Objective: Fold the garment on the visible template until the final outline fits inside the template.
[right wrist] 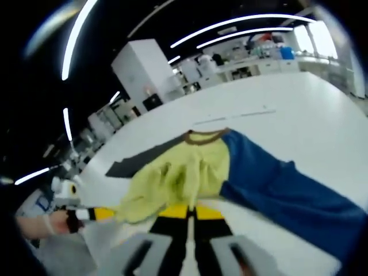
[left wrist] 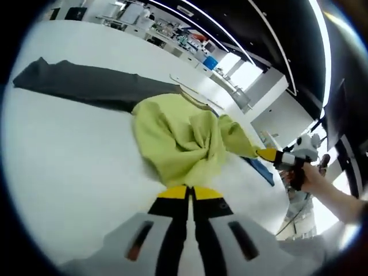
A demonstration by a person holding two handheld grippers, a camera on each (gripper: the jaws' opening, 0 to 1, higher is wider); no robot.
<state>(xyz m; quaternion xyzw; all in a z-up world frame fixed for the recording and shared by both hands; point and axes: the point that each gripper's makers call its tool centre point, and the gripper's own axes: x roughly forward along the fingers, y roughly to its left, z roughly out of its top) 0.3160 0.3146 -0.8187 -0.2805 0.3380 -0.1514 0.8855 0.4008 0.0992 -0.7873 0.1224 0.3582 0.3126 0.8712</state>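
Left gripper view is showing the left gripper [left wrist: 190,192] with its yellow-tipped jaws pressed together on the near edge of the garment [left wrist: 184,141], the yellow-green cloth bunching up just ahead of the tips. Right gripper view is showing the right gripper [right wrist: 191,211] likewise pinched on the hem, w/ the blue sleeve [right wrist: 287,184] trailing off to its right and the brown collar [right wrist: 206,136] lying beyond the tips. The dark grey template [left wrist: 86,83] is lying past the garment on the white table [left wrist: 63,167] — part under the cloth, part stretching away to the left of the left gripper. Risks from here, as I judge: both grips are sitting on a crumpled bunch, so a pull may be dragging extra layers and leaving the fold lumpy; the long sleeve could be swinging wide and ending up outside the template outline — esp. if lifted fast; and a thin pinch on the hem might be slipping mid-carry.
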